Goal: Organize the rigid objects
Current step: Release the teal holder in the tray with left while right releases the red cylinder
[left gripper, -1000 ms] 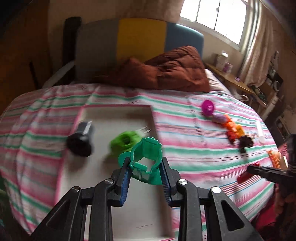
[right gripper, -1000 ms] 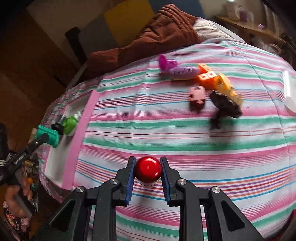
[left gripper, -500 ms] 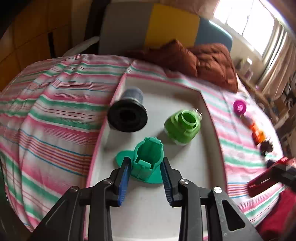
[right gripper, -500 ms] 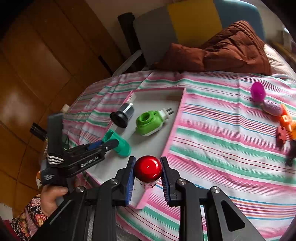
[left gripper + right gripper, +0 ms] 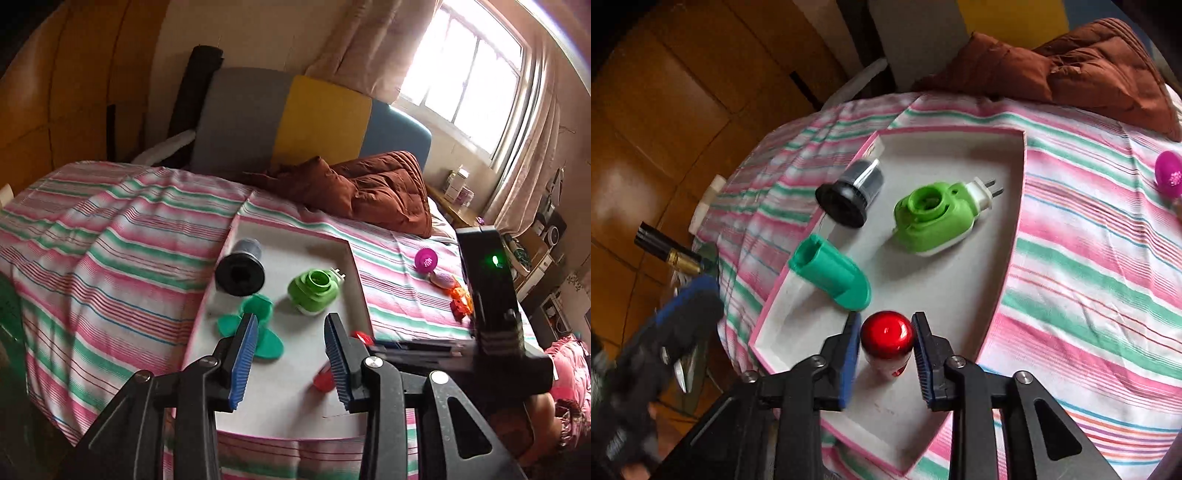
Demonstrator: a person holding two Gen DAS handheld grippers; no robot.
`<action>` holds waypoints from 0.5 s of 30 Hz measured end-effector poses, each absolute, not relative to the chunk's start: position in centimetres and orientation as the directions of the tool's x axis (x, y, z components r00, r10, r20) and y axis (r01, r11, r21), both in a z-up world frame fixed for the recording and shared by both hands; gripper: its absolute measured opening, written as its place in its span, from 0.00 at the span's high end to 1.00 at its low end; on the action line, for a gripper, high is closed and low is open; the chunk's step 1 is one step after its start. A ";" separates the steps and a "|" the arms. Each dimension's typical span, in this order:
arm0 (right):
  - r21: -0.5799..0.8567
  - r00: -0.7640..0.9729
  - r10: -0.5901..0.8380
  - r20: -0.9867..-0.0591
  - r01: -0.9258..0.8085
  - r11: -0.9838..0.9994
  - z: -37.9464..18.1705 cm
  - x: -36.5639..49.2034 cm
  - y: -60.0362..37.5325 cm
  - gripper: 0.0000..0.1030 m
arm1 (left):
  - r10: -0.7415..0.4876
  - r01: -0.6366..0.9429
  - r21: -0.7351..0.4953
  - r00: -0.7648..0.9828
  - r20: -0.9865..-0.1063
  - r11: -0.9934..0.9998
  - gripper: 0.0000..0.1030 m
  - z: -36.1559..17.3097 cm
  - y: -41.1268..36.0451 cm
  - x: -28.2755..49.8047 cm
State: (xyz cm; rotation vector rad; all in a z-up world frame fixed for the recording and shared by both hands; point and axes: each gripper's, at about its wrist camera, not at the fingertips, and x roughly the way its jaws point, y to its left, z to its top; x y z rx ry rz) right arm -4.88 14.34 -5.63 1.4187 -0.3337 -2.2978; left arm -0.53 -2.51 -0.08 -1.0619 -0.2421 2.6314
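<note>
A shallow white tray (image 5: 1015,236) with a pink rim lies on the striped bed (image 5: 1089,266). The right gripper (image 5: 884,349) is over the tray's near end, its fingers closed on a red ball-topped bottle (image 5: 886,341) that stands upright between the blue pads; whether the bottle's base touches the tray floor cannot be told. In the left wrist view the same bottle (image 5: 323,380) shows only as a red blur beside the right pad of the left gripper (image 5: 291,354).

The left gripper is released, its fingers spread wide and holding nothing, just near of the teal holder (image 5: 255,321). In the right wrist view the teal holder (image 5: 831,277) lies on its side along the tray's left wall, open end pointing far-left, just beyond the red bottle. A black cap (image 5: 849,197) lies tipped on its side at the far left of the tray, its wide mouth facing near. To its right sits a green plug-in device (image 5: 932,221) with white prongs pointing far-right, near the tray's right wall.

Outside the tray, to the right on the bed, a magenta toy (image 5: 426,260) and some orange blocks (image 5: 460,299) lie well apart from the tray. A brown quilt (image 5: 369,188) is bunched at the far end of the bed.
</note>
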 end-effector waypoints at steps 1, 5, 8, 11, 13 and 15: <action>0.422 -0.411 -0.473 -0.780 0.213 -0.881 -5.3 -4.7 14.9 0.58 | 0.337 -0.211 -0.266 -0.677 -0.654 -0.941 0.64 -0.1 -2.1 -0.5; 0.452 -0.501 -0.484 -0.718 0.194 -0.871 -3.6 -3.0 18.0 0.54 | 0.370 -0.252 -0.272 -0.653 -0.661 -0.929 0.64 -0.3 -0.4 -0.1; 0.423 -0.562 -0.438 -0.702 0.167 -0.891 -2.4 -1.6 20.3 0.53 | 0.386 -0.285 -0.261 -0.644 -0.661 -0.922 0.64 -0.4 1.3 0.4; 0.393 -0.603 -0.390 -0.695 0.135 -0.909 -1.4 -0.3 22.5 0.53 | 0.416 -0.324 -0.266 -0.619 -0.666 -0.908 0.64 -0.4 2.9 0.8; 0.356 -0.630 -0.337 -0.699 0.102 -0.929 -1.1 0.3 23.8 0.53 | 0.432 -0.358 -0.257 -0.605 -0.669 -0.898 0.64 -0.4 4.1 1.1; 0.304 -0.639 -0.267 -0.721 0.054 -0.951 -1.1 1.0 25.5 0.52 | 0.437 -0.380 -0.244 -0.592 -0.677 -0.892 0.64 -0.5 5.4 1.4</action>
